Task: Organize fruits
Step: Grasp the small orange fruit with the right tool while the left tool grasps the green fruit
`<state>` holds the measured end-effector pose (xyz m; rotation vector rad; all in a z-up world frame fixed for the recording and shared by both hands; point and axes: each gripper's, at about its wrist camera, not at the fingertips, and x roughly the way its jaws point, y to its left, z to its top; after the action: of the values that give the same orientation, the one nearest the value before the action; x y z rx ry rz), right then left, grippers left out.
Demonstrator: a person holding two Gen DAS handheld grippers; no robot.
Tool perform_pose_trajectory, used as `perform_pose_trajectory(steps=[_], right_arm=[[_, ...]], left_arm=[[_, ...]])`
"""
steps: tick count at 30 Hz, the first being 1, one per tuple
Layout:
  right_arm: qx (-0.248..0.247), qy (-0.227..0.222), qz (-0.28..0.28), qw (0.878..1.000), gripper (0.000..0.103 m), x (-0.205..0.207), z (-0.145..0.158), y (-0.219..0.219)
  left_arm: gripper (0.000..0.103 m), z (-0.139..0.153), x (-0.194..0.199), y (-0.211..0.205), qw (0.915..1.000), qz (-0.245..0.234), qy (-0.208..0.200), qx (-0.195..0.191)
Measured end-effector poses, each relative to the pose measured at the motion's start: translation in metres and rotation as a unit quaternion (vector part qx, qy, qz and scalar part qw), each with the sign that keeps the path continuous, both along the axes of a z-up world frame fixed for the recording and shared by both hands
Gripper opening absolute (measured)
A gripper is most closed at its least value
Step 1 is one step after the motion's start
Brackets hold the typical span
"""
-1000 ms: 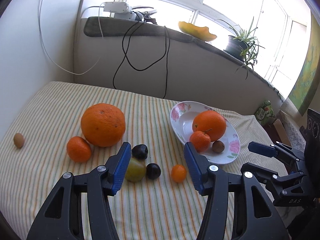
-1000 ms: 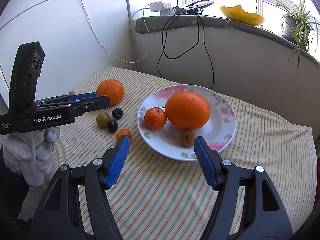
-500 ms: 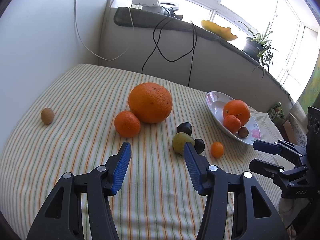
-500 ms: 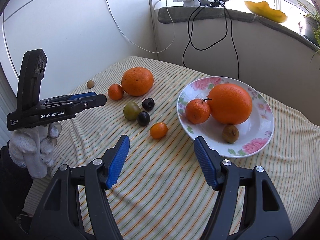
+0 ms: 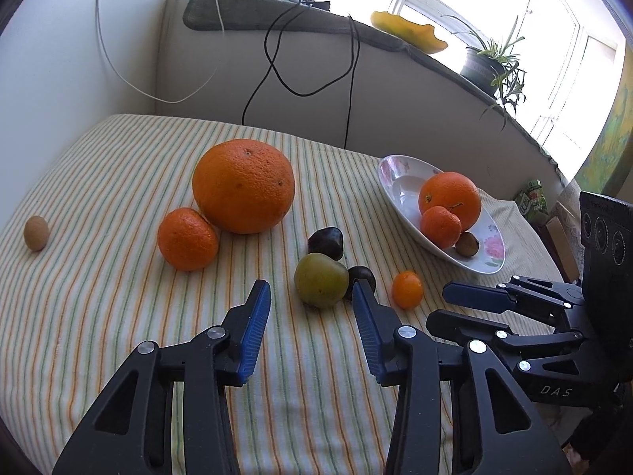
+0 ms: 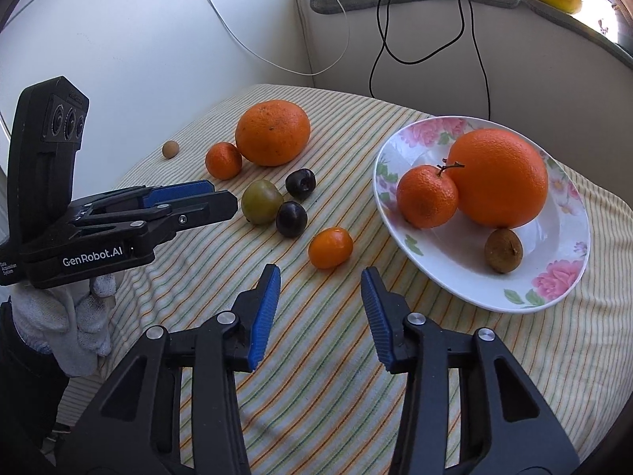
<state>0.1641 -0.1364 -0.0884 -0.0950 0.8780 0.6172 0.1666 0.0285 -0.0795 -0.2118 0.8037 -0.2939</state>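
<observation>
On the striped cloth [image 5: 118,182], a green plum [image 5: 321,285] is being approached by the left gripper [image 5: 311,297], fingers apart; the right gripper [image 6: 320,287] is being held open near a kumquat [image 6: 330,247]. Plate [image 6: 455,277] flowers are being shown clearly only by the right view.

Striped cloth [image 6: 324,356] (green, orange); white plate [image 6: 447,273], pink flowers; orange kumquat [image 6: 330,247]

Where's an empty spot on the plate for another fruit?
The plate is bare along its near rim, in front of the small brown fruit. The middle is crowded: big orange and tangerine side by side.
</observation>
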Motion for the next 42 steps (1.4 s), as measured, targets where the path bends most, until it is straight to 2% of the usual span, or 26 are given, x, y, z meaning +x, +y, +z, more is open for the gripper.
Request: perform_pose_trajectory(steps=[8, 18, 26, 42], right_arm=[[-0.002, 0.012, -0.006, 1.000, 0.037, 0.011, -0.004, 0.004], [-0.009, 0.019, -0.012, 1.000, 0.035, 0.022, -0.007, 0.011], [-0.012, 0.024, -0.007, 1.000, 0.028, 0.027, -0.011, 0.015], [-0.001, 0.021, -0.010, 1.000, 0.027, 0.022, -0.003, 0.009]], left_arm=[[0.040, -0.002, 0.008, -0.003, 0.9998, -0.010, 0.011, 0.009], [0.036, -0.007, 0.015, -0.006, 0.9994, -0.023, 0.019, 0.018], [0.026, -0.006, 0.015, -0.010, 0.9991, -0.032, 0.015, 0.024], [0.024, -0.002, 0.011, -0.004, 0.9998, -0.019, 0.006, 0.003]])
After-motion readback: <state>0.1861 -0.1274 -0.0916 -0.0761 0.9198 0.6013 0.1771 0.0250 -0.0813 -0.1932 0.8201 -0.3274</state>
